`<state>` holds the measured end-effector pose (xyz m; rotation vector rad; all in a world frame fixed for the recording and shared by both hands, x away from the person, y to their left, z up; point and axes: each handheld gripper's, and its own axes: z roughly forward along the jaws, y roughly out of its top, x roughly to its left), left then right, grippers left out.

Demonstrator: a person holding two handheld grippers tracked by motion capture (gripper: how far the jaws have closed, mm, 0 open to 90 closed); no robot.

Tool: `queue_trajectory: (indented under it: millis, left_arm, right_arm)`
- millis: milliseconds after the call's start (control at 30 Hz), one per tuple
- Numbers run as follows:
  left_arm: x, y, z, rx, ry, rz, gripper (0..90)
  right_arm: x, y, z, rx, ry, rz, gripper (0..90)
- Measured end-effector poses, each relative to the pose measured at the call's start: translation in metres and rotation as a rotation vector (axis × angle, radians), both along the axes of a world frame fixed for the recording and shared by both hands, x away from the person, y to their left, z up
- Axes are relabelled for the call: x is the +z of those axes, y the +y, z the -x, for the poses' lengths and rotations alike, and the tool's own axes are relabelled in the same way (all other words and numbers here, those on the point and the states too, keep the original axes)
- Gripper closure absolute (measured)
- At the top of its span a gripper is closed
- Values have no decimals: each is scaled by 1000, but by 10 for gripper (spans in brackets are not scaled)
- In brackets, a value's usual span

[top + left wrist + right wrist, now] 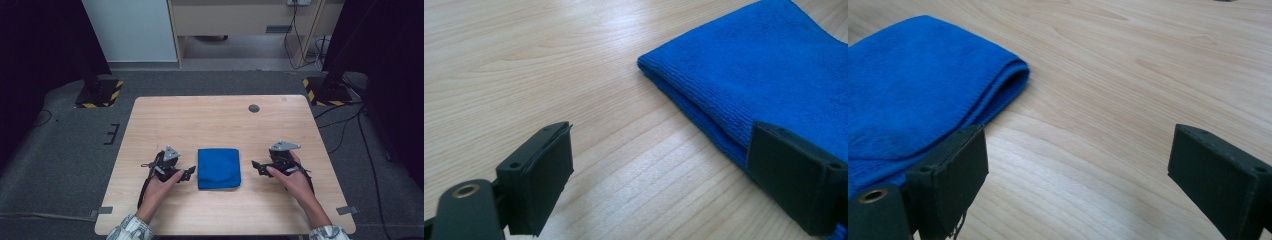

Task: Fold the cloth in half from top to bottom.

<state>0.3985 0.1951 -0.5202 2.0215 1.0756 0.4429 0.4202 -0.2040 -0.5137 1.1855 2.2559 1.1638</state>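
A folded blue cloth (pixel 219 168) lies flat on the wooden table (pixel 210 120), near its front middle. My left gripper (pixel 188 173) rests just left of the cloth, held in a hand, jaws pointing at the cloth's left edge. In the left gripper view the gripper (pixel 664 175) is open wide, and its right jaw overlaps the cloth's (pixel 764 70) folded edge. My right gripper (pixel 259 167) sits just right of the cloth, pointing at it. In the right gripper view it (pixel 1078 175) stands open, nothing between its jaws, the cloth (pixel 908 85) by its left jaw.
A small dark round hole (pixel 254 108) marks the table's far side. Two stand bases with yellow-black tape (pixel 100 92) (pixel 325 90) sit on the carpet beyond the far corners. Cables run along the floor at right. Bare wood surrounds the cloth.
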Motion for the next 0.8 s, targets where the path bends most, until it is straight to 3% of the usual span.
queue_trajectory:
  millis: [200,500,567,667,800]
  left_arm:
    - [-2,17,-7,50,6,-17,104]
    - [-9,39,-14,125,22,-83,101]
    - [-10,41,-15,147,36,-93,101]
    - [-13,39,-15,142,46,-120,102]
    - [-16,39,-16,144,50,-103,71]
  right_arm:
    - [-1,-17,-5,-76,-5,9,97]
    - [-11,-50,-15,-205,23,18,98]
    - [-14,-55,-16,-228,28,42,104]
    - [-20,-60,-18,-241,48,57,110]
    - [-25,-61,-20,-243,66,91,96]
